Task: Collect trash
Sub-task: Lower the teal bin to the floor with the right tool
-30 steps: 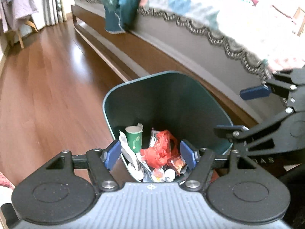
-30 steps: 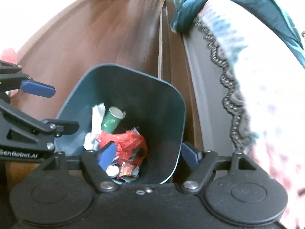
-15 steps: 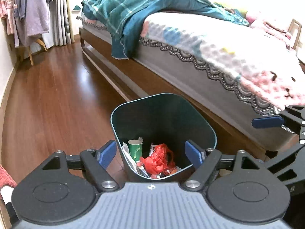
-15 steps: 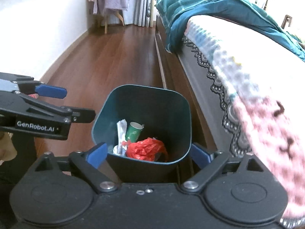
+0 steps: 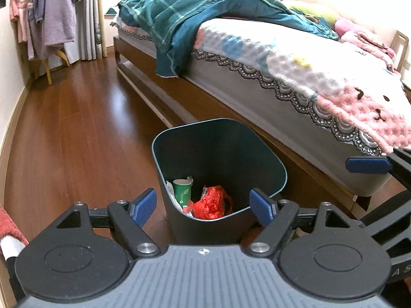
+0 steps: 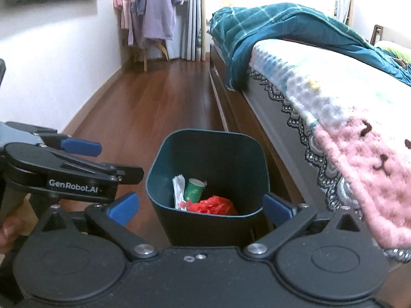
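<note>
A dark green trash bin (image 5: 257, 154) (image 6: 231, 148) stands on the wooden floor beside the bed. Inside lie a green paper cup (image 5: 182, 190) (image 6: 194, 190), a red plastic bag (image 5: 212, 204) (image 6: 213, 205) and white paper scraps (image 6: 178, 187). My left gripper (image 5: 204, 206) is open and empty, held above and short of the bin. My right gripper (image 6: 200, 206) is open and empty, also above and short of the bin. Each gripper shows at the side of the other's view.
A bed (image 5: 295, 77) with a teal blanket (image 5: 195, 15) and a pink and white cover runs along the right. Wooden floor (image 5: 77, 128) stretches to the left. Clothes (image 6: 151, 7) hang on a rack at the far wall. A red cloth (image 5: 7, 228) lies at the left edge.
Both grippers have risen and pulled back from the bin, tilting up. The bin looks smaller and the bed and room have come into view. Both stay open and empty.
</note>
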Demonstrator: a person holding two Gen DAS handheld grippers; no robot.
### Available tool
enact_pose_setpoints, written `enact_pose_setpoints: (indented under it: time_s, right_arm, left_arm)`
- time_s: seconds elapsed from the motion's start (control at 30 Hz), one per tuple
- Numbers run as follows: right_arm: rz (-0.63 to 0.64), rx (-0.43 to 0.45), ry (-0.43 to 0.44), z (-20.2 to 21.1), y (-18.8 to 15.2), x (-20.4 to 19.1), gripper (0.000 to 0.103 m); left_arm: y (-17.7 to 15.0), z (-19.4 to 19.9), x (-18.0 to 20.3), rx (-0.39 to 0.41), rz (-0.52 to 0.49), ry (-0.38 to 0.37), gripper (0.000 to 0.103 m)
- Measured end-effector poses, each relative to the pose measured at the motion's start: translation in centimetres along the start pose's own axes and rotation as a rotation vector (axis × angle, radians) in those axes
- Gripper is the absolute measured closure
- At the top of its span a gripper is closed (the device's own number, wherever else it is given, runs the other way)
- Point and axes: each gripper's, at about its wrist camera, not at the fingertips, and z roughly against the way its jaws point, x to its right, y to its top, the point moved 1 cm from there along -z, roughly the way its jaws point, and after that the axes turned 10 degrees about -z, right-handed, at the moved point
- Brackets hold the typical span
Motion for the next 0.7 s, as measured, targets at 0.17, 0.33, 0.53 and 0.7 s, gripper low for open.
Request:
enact_pose_setpoints:
  time_s: [0.17, 0.33, 0.53, 0.7]
  right_arm:
    - [-0.016, 0.080, -0.005, 0.4, -0.9, -0.1, 0.000]
    - [-0.069, 0.135, -0.011, 0.7, -0.9, 0.7, 0.000]
    - [-0.134, 0.163, -0.044, 0.7, -0.8, 1.6, 0.000]
    - [-0.141, 0.171, -0.061, 0.7, -0.9, 1.7, 0.000]
  left_arm:
    - [-0.7, 0.2, -0.2, -0.002, 0.017, 0.027, 0.024]
    - [-1.1, 0.6, -0.4, 0.002, 0.027, 0.047, 0.024]
    - [-1.3, 0.7, -0.5, 0.007, 0.033, 0.052, 0.024]
    - [-1.4, 0.7, -0.4, 0.009, 0.034, 0.055, 0.024]
